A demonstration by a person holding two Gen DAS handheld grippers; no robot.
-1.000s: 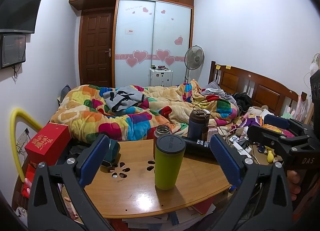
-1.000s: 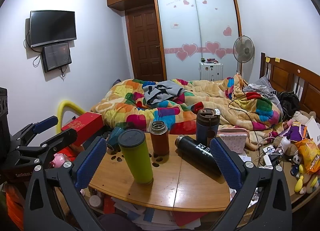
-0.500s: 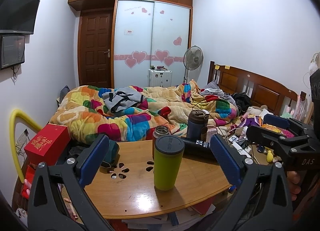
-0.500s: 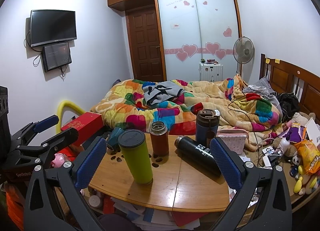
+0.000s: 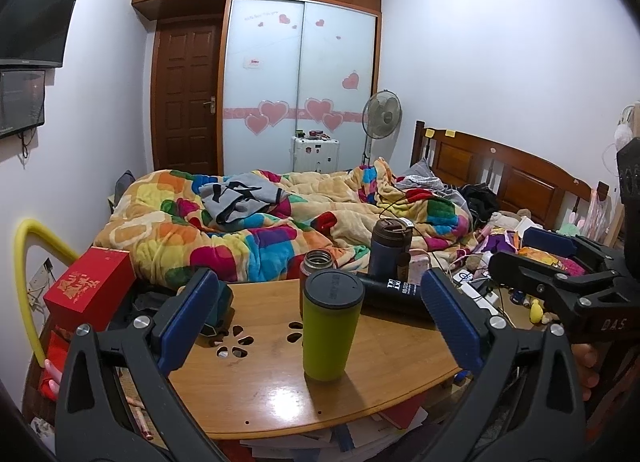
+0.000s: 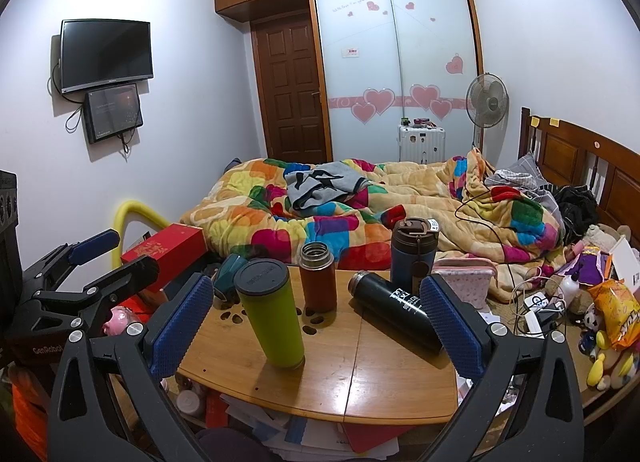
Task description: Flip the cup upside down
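Your tall lime-green tumbler with the dark round cap [image 5: 331, 332] stands on the round wooden bench [image 5: 280, 390], its long axis vertical, dark end up and the narrower green end down on the wood. The body tapers toward the bench, so it could be resting on its base with a lid on top or already be turned over; the frames do not settle which, so read the cup yourself before you commit. It lies straight ahead of the left tongs [image 5: 320, 320], almost centred between the two blue pads, and ahead and to the left of the right tongs [image 6: 316, 320]. The left looks the nearer of the two. Both tongs are spread wide and hold nothing; neither touches the cup. Any grip on it would have to meet the sides across that vertical axis, with room to swing it end over end clear of its neighbours. Those neighbours sit close behind: a reddish-brown steel flask with an open mouth [image 6: 318, 282], upright, whose inside you cannot see; a navy travel mug with a brown flip lid [image 6: 413, 258], closed and upright; and a black bottle with white lettering [image 6: 394, 312] lying on its side, mouth toward the flask. A teal mug [image 6: 230, 276] lies at the bench's left rim. Whether any of them holds liquid cannot be told.
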